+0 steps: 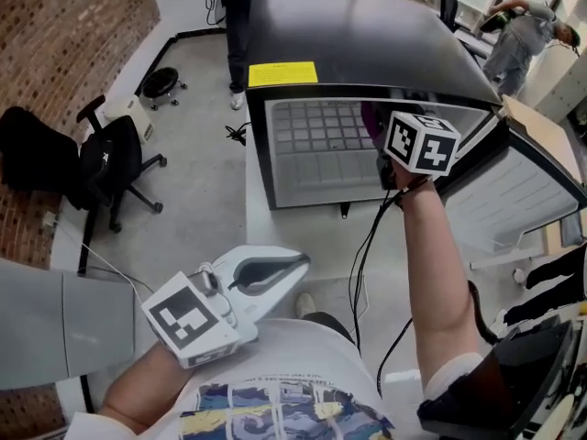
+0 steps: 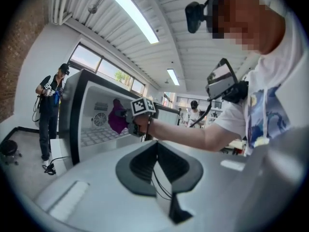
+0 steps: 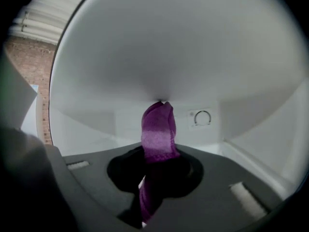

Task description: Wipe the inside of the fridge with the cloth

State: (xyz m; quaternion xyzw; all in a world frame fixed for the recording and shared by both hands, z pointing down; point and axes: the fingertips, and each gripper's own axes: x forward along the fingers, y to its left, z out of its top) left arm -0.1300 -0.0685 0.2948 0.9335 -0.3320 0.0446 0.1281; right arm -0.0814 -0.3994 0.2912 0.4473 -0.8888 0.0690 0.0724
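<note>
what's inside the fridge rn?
The right gripper reaches into the fridge, shut on the purple cloth. A dial sits on the white wall ahead; a grid shelf and round vent show too. Space below the shelf is covered.

No words or numbers can be read here. A yellow label [image 1: 282,73] sits on the black top of the fridge [image 1: 367,35], at 12 o'clock in the head view, but its print is too small to read. The left cube [image 1: 188,319] at 7 o'clock and the right cube [image 1: 422,142] at 2 o'clock show black-and-white squares, not letters. The round dial [image 3: 202,117] inside the fridge shows no clear numbers.
</note>
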